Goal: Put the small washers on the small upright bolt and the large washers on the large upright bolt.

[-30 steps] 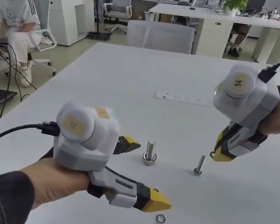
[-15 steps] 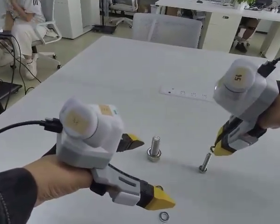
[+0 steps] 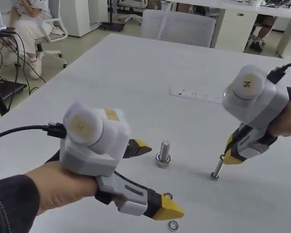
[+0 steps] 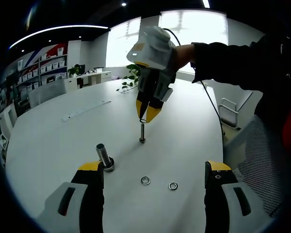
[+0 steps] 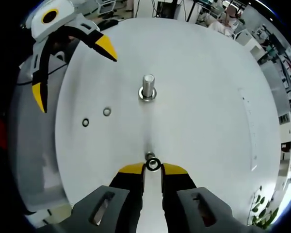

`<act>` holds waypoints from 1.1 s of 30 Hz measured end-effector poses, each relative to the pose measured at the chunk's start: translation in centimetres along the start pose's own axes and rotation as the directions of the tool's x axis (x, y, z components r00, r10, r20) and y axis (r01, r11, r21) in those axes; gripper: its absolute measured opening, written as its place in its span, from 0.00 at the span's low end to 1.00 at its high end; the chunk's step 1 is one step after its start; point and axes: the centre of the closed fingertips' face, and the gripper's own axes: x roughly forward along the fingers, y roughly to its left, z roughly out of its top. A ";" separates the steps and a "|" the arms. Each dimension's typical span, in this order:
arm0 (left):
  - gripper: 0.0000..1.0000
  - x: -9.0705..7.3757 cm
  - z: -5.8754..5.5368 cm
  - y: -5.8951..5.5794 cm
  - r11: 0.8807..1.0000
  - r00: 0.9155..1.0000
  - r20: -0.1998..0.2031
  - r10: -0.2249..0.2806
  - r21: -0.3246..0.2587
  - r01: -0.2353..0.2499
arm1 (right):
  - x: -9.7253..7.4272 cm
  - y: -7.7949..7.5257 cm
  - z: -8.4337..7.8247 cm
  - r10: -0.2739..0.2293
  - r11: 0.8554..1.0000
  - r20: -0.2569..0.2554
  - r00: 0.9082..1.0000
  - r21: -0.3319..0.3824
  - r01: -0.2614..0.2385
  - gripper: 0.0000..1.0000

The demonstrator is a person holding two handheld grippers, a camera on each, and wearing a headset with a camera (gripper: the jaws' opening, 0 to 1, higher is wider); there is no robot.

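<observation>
The small upright bolt stands right of the large upright bolt, which has a washer at its base. My right gripper is shut on a small washer, holding it right at the top of the small bolt. My left gripper hangs open and holds nothing, near the table's front, left of the large bolt. Two loose small washers lie on the table between its jaws; in the right gripper view these washers lie left of the large bolt.
A white power strip lies on the white table beyond the bolts. A grey chair stands at the far table edge, and a person sits at the far left. Cables trail from both grippers.
My right gripper has brought the washer closer to the top of the small bolt. The left gripper has stayed about where it was; the head camera has shifted a little.
</observation>
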 end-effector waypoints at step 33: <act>0.86 -0.1 -0.3 0.3 1.000 1.000 -0.003 0.007 -0.012 -0.007 | 1.7 0.3 -0.5 0.032 0.999 -0.016 0.999 0.005 -0.031 0.14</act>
